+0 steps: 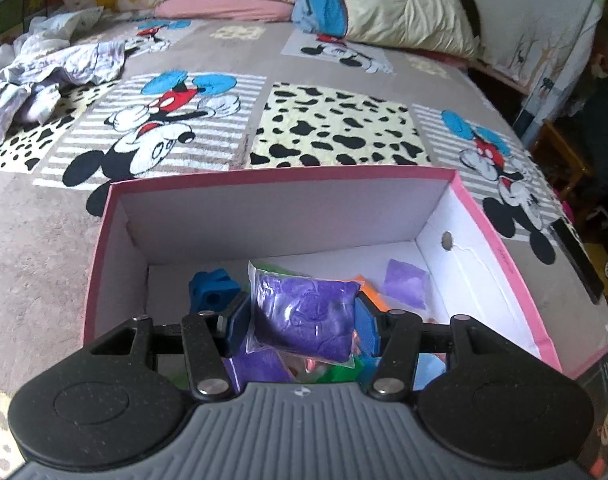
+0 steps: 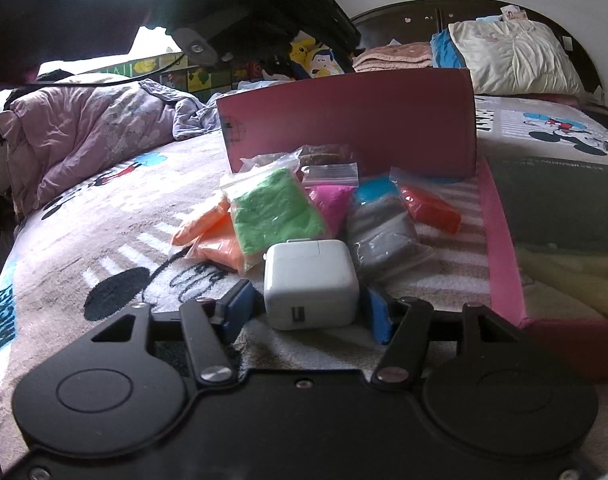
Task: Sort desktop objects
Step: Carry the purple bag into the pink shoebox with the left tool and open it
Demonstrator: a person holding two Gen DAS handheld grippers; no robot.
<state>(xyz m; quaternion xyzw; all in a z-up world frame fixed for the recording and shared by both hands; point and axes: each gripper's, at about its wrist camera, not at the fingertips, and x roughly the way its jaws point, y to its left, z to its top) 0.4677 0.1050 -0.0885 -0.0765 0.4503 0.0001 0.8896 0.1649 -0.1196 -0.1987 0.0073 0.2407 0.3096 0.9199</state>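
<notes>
My left gripper [image 1: 301,322] is shut on a clear bag of purple clay [image 1: 304,316] and holds it over the open pink box [image 1: 500,240]. Inside the box lie a blue block [image 1: 213,290], a small purple bag [image 1: 406,284] and other coloured bags, partly hidden. My right gripper [image 2: 310,314] is open around a white charger cube [image 2: 310,284] on the bedspread, its blue pads [image 2: 237,310] standing a little off either side. Behind the charger lie bags of green [image 2: 273,210], orange [image 2: 211,236], pink [image 2: 332,204], grey [image 2: 384,236] and red [image 2: 430,208] clay.
The pink box [image 2: 352,116] stands behind the bags in the right wrist view, with its lid [image 2: 500,240] to the right. The left hand and its gripper [image 2: 239,24] hang above the box. A crumpled purple quilt [image 2: 83,132] lies left. Pillows [image 1: 404,4] at the headboard.
</notes>
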